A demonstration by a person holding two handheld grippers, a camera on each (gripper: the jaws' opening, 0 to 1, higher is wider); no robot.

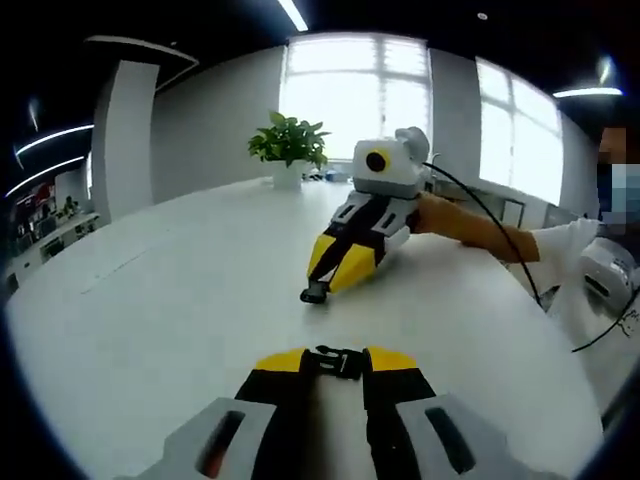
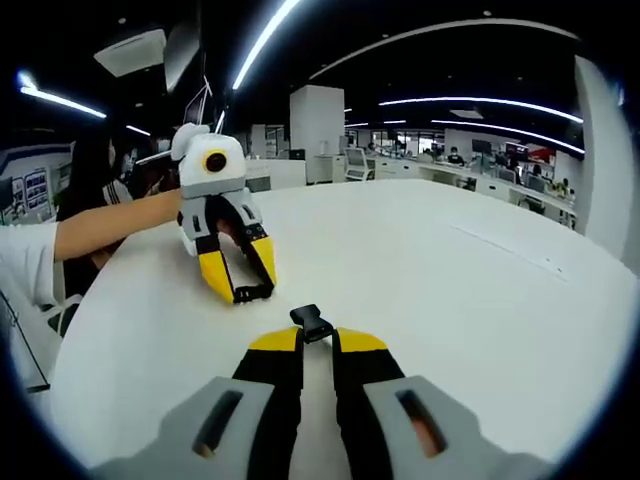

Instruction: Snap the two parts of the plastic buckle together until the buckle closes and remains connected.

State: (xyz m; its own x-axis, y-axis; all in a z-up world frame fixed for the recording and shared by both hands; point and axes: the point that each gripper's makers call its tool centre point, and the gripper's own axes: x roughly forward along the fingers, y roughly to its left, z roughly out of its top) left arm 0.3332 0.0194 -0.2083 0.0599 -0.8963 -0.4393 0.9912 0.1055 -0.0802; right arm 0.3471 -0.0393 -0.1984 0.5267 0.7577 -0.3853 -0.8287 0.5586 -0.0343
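- Grippers face each other over a white round table [image 1: 150, 300], each with yellow-tipped black jaws.
- Left gripper [image 1: 335, 362], seen from its own camera, has its jaws partly closed around a black buckle part [image 1: 337, 360], which spans the gap between the two tips.
- In the right gripper view the same left gripper [image 2: 250, 285] comes in from the left; its tips sit low at the table, and the wide buckle part [image 2: 254, 293] is held crosswise between them.
- Right gripper [image 2: 316, 338], in its own view, has its jaws nearly together, pinching the second black buckle part [image 2: 311, 323], which sticks out forward from the tips.
- In the left gripper view the right gripper [image 1: 330, 282] reaches in from the right, angled down toward the table, with the small black piece [image 1: 315, 293] at its tips, touching or almost touching the surface; I cannot tell which.
- The two buckle halves lie near one another but apart, a strip of bare table between them; they are not joined.
- A person's forearm [image 1: 470, 225] and white sleeve [image 1: 570, 245] extend behind the right gripper, and a black cable [image 1: 490, 215] arcs over the arm.
- A potted green plant [image 1: 290, 148] stands at the far edge of the table, before bright windows [image 1: 355, 95].
- An open office with desks [image 2: 480, 175] and ceiling light strips [image 2: 480, 100] lies beyond the table in the right gripper view.
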